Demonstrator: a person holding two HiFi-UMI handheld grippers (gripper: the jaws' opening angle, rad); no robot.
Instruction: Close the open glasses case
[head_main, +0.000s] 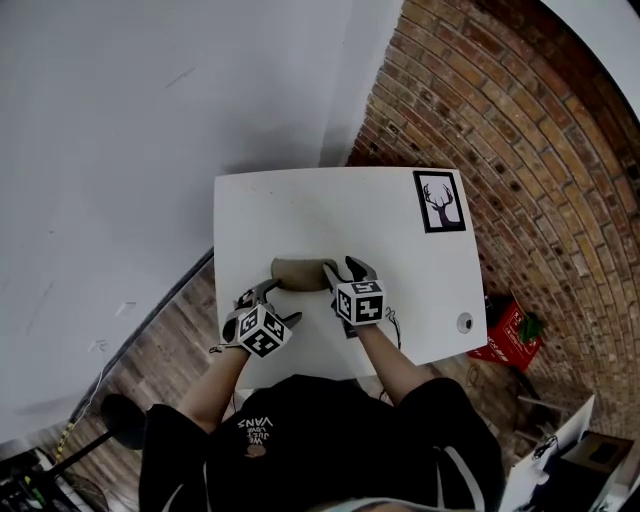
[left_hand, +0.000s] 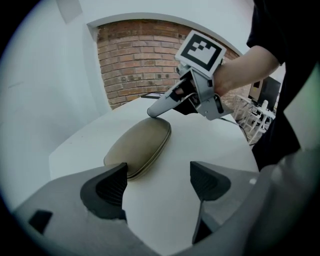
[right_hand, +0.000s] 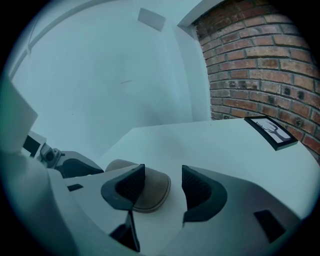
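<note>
Head view: left gripper (head_main: 275, 303) and right gripper (head_main: 345, 270), jaws spread, flank glasses case (head_main: 300, 272) inside table (head_main: 330, 210) edges.

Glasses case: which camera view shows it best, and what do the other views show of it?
Left gripper view: the whole case lies in plain sight, seam included. Head view shows the case small, one end hidden by the right tool. Right gripper view shows only one end.
</note>
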